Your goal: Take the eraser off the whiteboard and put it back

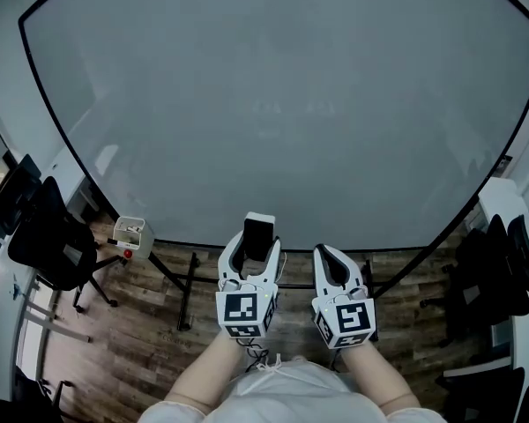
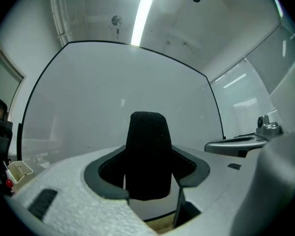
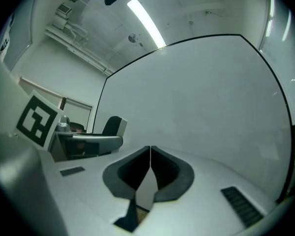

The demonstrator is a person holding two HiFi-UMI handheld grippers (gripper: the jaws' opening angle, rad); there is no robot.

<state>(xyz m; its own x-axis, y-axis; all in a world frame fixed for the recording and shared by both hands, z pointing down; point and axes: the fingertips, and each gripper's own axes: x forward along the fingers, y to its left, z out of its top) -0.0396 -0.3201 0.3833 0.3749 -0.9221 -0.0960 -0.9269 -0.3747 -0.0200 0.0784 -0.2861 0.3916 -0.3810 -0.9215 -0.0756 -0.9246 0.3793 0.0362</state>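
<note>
The large whiteboard [image 1: 273, 104] fills the head view ahead of me. My left gripper [image 1: 251, 256] is shut on the eraser [image 1: 258, 234], a white block with a black felt face, held upright near the board's lower edge. In the left gripper view the black felt of the eraser [image 2: 147, 151] stands between the jaws of that gripper [image 2: 148, 176], with the whiteboard [image 2: 113, 92] behind it. Whether the eraser touches the board I cannot tell. My right gripper [image 1: 328, 254] is level beside it, shut and empty; its pads meet in the right gripper view [image 3: 150, 149].
Black office chairs stand at the left [image 1: 44, 236] and at the right [image 1: 502, 263]. A small white box [image 1: 132, 233] sits by the board's lower left corner. The board's stand legs [image 1: 187, 289] rest on the wooden floor below.
</note>
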